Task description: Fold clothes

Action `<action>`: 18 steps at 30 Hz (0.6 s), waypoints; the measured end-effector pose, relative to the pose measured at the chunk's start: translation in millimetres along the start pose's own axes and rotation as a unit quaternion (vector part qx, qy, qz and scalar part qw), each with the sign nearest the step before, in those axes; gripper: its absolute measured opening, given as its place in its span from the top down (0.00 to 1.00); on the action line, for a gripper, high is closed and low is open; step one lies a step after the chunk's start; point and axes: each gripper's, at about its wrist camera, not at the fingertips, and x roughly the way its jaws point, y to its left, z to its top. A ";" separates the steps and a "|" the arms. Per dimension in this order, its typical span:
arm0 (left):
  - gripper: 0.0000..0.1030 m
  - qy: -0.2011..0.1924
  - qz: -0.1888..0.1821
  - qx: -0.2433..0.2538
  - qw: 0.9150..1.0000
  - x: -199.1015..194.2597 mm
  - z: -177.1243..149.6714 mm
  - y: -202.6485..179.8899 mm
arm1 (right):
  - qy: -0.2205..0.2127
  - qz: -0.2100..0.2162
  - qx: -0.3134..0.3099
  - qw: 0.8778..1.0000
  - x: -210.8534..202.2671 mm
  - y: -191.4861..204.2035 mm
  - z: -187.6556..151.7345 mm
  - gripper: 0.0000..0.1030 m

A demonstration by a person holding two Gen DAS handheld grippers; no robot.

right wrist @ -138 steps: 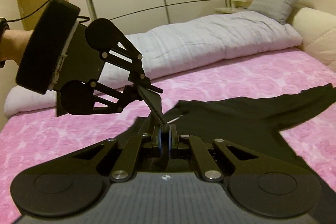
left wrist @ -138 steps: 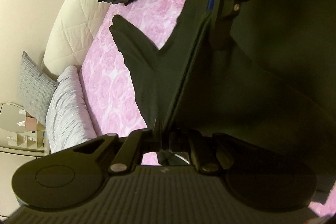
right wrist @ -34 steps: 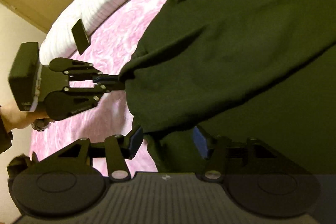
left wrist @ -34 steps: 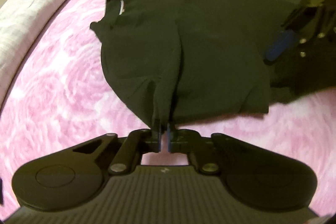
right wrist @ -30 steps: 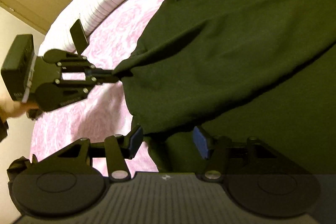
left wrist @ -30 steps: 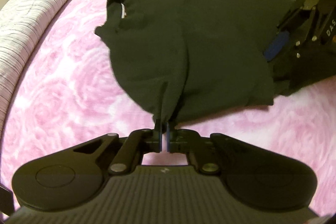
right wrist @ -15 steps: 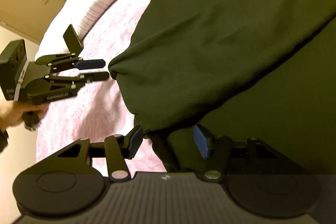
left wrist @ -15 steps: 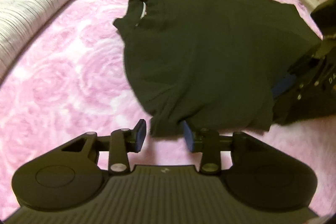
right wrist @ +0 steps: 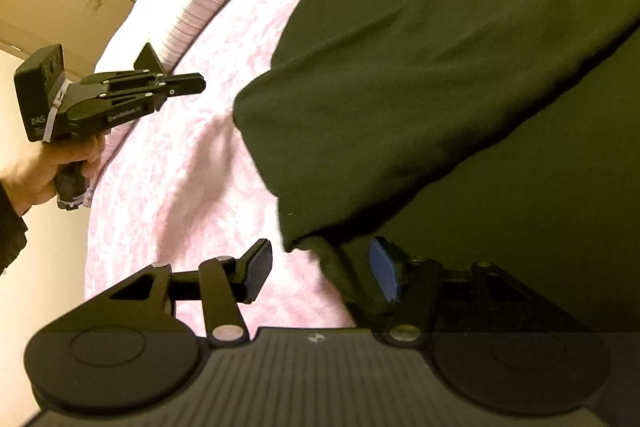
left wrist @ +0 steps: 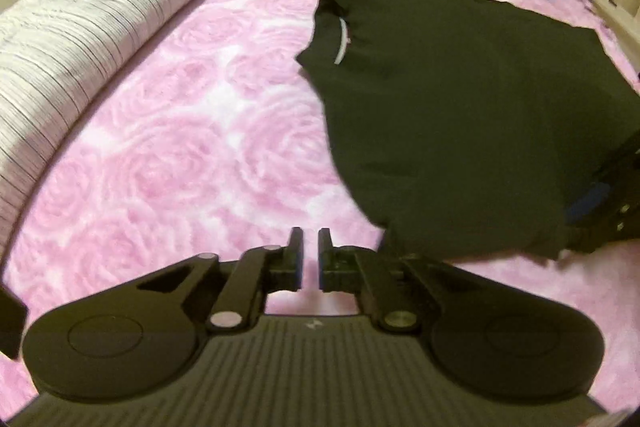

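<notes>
Your black T-shirt (left wrist: 452, 115) is lying flat on the pink rose bedspread (left wrist: 168, 155), collar toward the striped duvet roll (left wrist: 80, 27). Your left gripper (left wrist: 310, 247) is nearly closed, just a narrow gap, holding nothing and hovering just off the shirt's near edge. Your right gripper (right wrist: 320, 267) is spread wide, with the shirt's hem corner between the fingers but not pinched.
</notes>
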 end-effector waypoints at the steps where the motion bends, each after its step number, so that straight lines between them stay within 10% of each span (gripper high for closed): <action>1: 0.89 0.004 -0.012 0.000 1.000 1.3 -0.9 -5.4 | 0.000 0.002 0.000 1.000 1.4 2.3 -0.8 0.44; 6: 0.82 0.022 -0.042 0.016 0.999 22.5 -7.8 -35.4 | -0.012 0.005 -0.002 1.000 17.1 11.2 -2.9 0.45; 12: 0.82 0.021 -0.034 0.008 0.999 34.0 -14.0 -43.5 | -0.032 0.036 0.070 0.996 9.3 -6.6 12.6 0.91; 18: 0.82 0.011 -0.018 -0.003 1.000 21.2 -13.9 -40.0 | 0.022 0.069 0.034 0.997 21.7 -2.2 14.9 0.87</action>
